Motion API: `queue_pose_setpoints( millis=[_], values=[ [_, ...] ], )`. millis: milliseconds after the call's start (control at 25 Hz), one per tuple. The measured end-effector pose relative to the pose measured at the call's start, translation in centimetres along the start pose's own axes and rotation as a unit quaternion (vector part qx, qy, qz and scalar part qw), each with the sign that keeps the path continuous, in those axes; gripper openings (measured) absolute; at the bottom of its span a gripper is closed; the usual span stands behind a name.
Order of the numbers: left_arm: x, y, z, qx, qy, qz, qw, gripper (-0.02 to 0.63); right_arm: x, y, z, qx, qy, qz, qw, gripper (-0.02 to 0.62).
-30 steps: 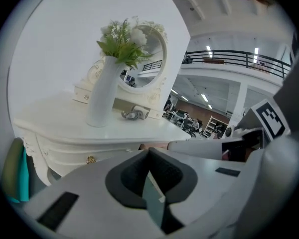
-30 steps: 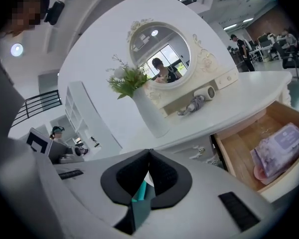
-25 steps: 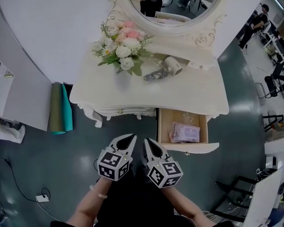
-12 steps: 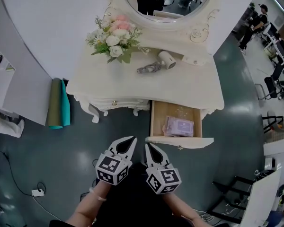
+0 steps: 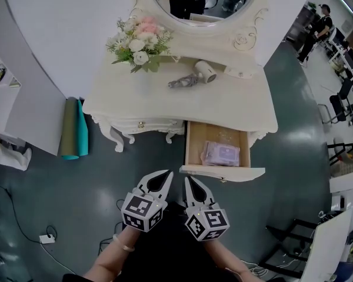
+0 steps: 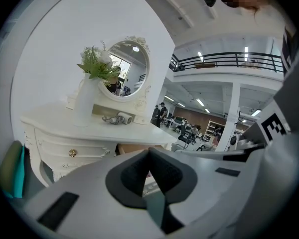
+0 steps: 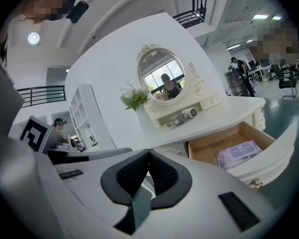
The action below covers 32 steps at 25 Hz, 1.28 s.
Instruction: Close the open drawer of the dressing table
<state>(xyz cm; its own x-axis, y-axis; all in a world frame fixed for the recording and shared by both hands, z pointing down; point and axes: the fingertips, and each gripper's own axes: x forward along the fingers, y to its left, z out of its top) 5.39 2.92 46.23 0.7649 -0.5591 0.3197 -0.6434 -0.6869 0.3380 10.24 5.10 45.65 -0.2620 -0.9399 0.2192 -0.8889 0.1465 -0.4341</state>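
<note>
Open drawer (image 5: 192, 145) under right end of the dressing table's counter (image 5: 165, 107), pulled well out toward near side, purple pack (image 5: 219, 153) flat inside. Left gripper (image 5: 163, 176) and right gripper (image 5: 190, 181) side by side, near of the drawer and a little to its left, touching nothing. Both sets of jaws pressed together, nothing between them. Judged step: approach to drawer front (image 5: 241, 171). Best done with right gripper, the closer one. Keep jaws together as a blunt pusher, meet the front near its middle, just beside the small knob (image 5: 224, 180), and push straight toward far side. Avoid an off-centre push, likely to skew and jam the drawer. Ease off at flush with the table's apron.
</note>
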Motion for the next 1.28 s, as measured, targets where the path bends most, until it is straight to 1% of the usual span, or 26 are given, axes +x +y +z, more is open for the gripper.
queue_pose_setpoints(
  millis=[360,760,1000,1280],
  values=[
    [1.0,-1.7,-1.6,0.001,0.026,-0.026,0.9993,0.008,-1.6,-1.6,-0.5,0.006,0.001,-0.03,1.0,0.026],
    [3.4,-5.7,-4.4,0.011,0.067,-0.069,0.9953,0.009,-5.3,-6.0,-1.2,0.017,0.001,-0.102,0.995,0.026],
    [4.6,-7.7,-7.0,0.017,0.107,-0.085,0.9904,0.011,-7.7,-8.6,-2.9,0.037,0.009,-0.149,0.988,0.026],
    [6.7,-8.4,-10.2,0.028,0.163,-0.093,0.9818,0.012,-8.7,-12.2,-5.3,0.061,0.032,-0.207,0.976,0.026]
  ],
)
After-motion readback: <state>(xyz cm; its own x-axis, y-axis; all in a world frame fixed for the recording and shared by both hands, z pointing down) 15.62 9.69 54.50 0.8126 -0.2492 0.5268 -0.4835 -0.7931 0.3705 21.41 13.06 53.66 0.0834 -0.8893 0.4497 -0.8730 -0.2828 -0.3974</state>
